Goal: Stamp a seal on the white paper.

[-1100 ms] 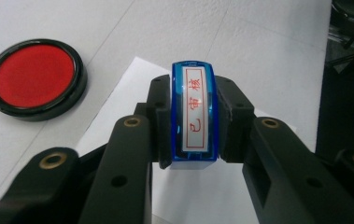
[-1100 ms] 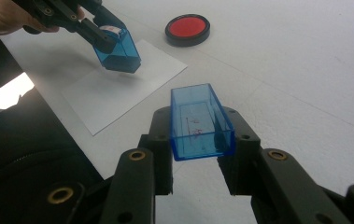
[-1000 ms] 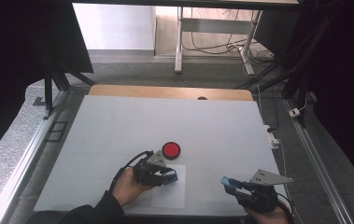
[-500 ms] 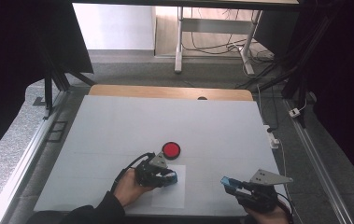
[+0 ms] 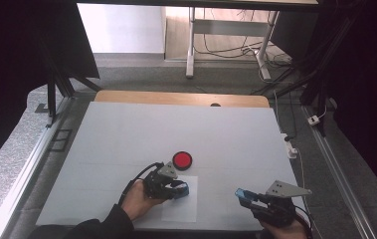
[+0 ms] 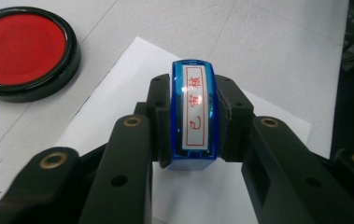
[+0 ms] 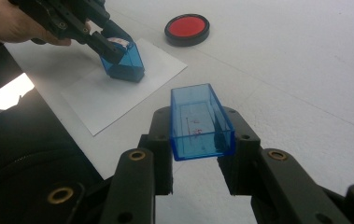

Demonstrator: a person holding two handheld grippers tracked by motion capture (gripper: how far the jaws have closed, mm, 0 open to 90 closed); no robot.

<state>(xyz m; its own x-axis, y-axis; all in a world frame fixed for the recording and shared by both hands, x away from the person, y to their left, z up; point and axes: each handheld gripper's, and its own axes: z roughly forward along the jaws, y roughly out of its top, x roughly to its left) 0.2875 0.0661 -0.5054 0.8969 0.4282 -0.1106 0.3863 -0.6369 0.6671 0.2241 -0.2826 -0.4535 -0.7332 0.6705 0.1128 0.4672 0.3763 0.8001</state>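
Stamp, clamped in the left tool, presses on the paper beside the ink pad. Keep it flat, push straight down. Right tool grips its cap.

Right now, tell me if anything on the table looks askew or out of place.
Nothing stands out. The left gripper holds the blue stamp on the white paper, the right gripper holds its blue cap, and the red ink pad sits flat nearby.
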